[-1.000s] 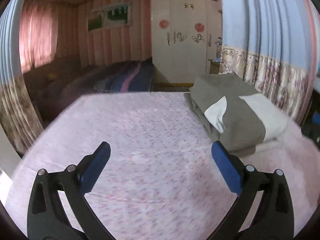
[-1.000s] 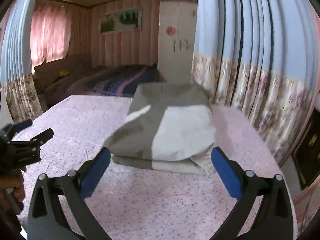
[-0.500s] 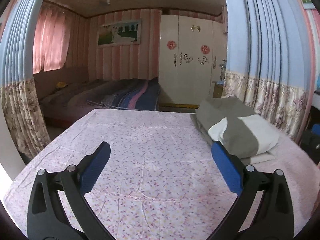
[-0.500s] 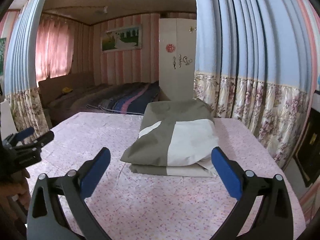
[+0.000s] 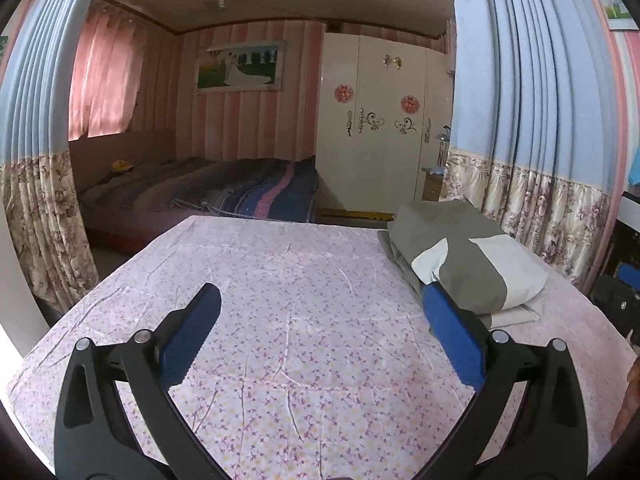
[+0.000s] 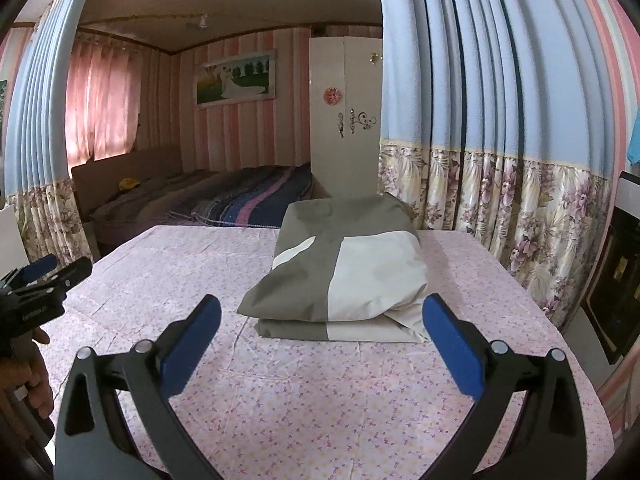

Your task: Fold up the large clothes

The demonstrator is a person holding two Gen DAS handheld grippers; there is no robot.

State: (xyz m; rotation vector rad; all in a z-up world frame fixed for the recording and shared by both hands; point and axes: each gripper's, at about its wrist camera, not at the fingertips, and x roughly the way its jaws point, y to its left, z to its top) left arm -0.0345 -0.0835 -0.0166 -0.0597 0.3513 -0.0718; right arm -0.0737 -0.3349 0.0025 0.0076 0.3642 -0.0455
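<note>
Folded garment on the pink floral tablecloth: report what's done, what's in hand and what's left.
Done: the grey-and-white garment lies folded in a compact stack on the floral tablecloth, edges roughly squared. In hand: nothing; the right tongs and the left tongs are both open and empty, held above the cloth short of the stack. Left: no unfolded clothing is in view, so folding looks finished.

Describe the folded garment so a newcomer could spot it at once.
Start at the table under the pink floral cloth. On its far right part, by the blue curtain, lies the folded garment, ahead of the open right gripper. It is the only bundle there, grey-olive with off-white panels.
</note>
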